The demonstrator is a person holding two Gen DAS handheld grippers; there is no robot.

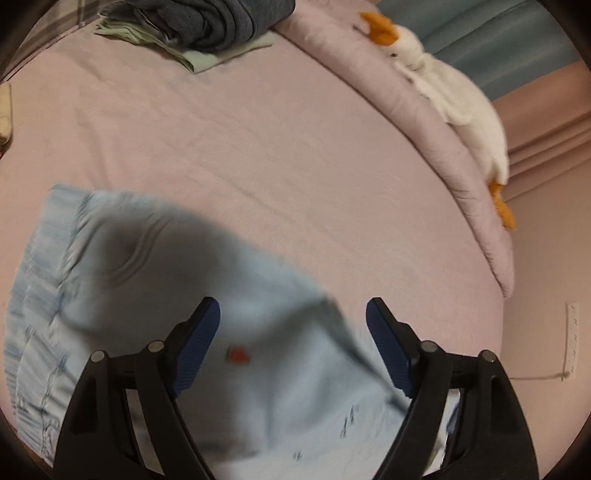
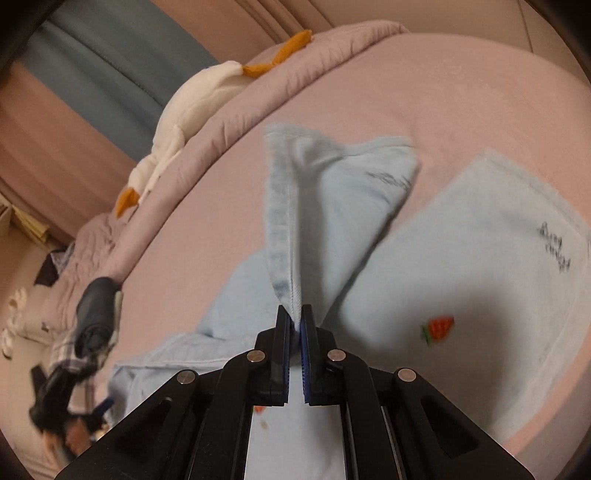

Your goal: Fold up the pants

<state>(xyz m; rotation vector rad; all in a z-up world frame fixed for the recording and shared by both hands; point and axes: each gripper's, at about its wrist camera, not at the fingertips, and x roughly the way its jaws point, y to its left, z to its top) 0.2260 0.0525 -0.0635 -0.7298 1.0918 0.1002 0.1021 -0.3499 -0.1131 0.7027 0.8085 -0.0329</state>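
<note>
One hand-held gripper (image 2: 295, 314), the right, pinches the pants (image 2: 332, 192) hem; left (image 1: 293, 314) hangs wide. Thin grip, fabric could slip mid-fold.

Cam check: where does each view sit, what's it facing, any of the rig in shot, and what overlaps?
Left wrist: on the left gripper, looking down at light blue pants on the pink bed; open jaws show.
Right wrist: on the right gripper, jaws shut on a lifted pants hem.
Shared: pants, bed, plush duck, folded dark clothes.
</note>
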